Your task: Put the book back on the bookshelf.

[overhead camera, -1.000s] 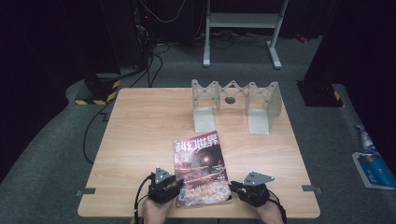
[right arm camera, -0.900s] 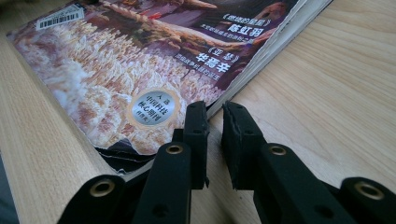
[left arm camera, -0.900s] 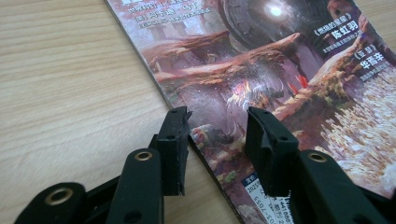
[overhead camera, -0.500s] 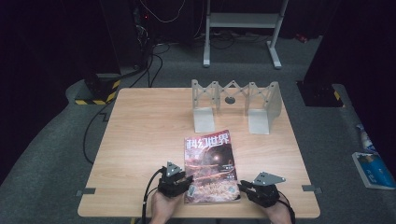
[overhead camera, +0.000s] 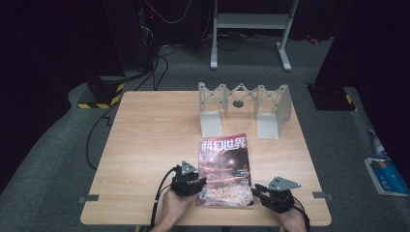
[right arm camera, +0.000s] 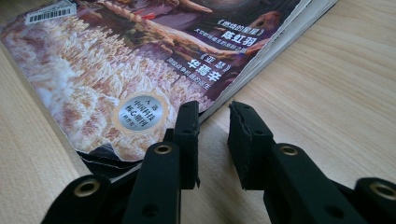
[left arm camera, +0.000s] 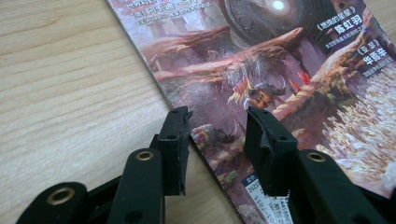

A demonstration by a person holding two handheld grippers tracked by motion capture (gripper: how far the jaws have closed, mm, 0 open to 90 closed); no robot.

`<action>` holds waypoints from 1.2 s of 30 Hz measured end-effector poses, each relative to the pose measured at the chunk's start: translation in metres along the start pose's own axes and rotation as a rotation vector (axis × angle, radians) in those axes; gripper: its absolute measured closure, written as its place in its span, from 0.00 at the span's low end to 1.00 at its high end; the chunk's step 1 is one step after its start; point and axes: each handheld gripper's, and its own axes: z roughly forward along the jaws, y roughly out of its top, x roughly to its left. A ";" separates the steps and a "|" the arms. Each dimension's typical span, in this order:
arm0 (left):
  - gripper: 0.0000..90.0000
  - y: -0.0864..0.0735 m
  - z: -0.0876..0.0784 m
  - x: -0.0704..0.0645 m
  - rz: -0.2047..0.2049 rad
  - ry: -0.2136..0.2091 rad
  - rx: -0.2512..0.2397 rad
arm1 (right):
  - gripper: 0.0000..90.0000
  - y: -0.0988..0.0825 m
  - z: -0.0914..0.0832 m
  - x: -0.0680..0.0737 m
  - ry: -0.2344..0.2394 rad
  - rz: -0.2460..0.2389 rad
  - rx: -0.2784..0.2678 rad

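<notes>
magazine (overhead camera: 225,169): lies flat, cover up, near middle of the surface (overhead camera: 145,145) | left tongs (left arm camera: 217,130): jaws apart, astride the magazine's left edge near its near-left corner, not clamping | right tongs (right arm camera: 214,123): jaws just opening, apart at its near-right corner, holding nothing

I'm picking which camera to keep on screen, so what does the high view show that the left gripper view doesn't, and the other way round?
High view: the whole wooden table, the grey metal rack at its far side, the magazine with its full cover and title, and the person's hand on the left gripper. Left gripper view: close up, the black jaws stand apart, one over bare wood, the other over the cover, with the magazine's edge running between them. Both share the magazine, the tabletop and the left gripper.
</notes>
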 end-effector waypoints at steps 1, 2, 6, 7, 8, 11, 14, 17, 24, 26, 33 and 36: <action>0.66 0.001 0.001 0.000 0.006 -0.001 0.000 | 0.80 0.000 0.000 -0.001 -0.004 -0.002 0.000; 0.66 0.001 0.002 0.000 0.006 -0.004 -0.004 | 0.79 0.000 0.000 -0.001 -0.009 -0.004 0.001; 0.66 0.002 0.005 -0.001 0.001 -0.017 -0.015 | 0.76 0.001 0.000 -0.007 -0.025 -0.003 0.004; 0.66 0.002 0.006 -0.001 0.007 -0.018 -0.018 | 0.76 0.002 0.000 -0.010 -0.033 -0.002 0.010; 0.66 0.003 0.007 -0.002 0.007 -0.018 -0.020 | 0.76 0.002 0.000 -0.010 -0.033 -0.002 0.010; 0.66 0.005 0.009 -0.003 0.019 -0.028 -0.022 | 0.74 0.005 -0.001 -0.015 -0.060 0.004 0.036; 0.66 0.006 0.012 -0.005 0.019 -0.045 -0.024 | 0.75 0.005 -0.002 -0.019 -0.055 0.018 0.041; 0.66 0.008 0.014 -0.006 0.033 -0.061 -0.021 | 0.76 0.005 -0.004 -0.023 -0.055 0.038 0.050; 0.64 0.010 0.018 -0.005 0.028 -0.114 -0.029 | 0.74 0.002 -0.008 -0.031 -0.048 0.059 0.047; 0.61 0.011 0.019 -0.001 -0.005 -0.142 -0.030 | 0.71 0.000 -0.009 -0.033 -0.039 0.072 0.042; 0.53 0.026 0.028 0.007 -0.021 -0.088 -0.018 | 0.68 0.004 -0.011 -0.041 -0.050 0.151 0.048; 0.52 0.032 0.033 0.010 -0.031 -0.066 -0.014 | 0.67 0.007 -0.013 -0.043 -0.056 0.184 0.041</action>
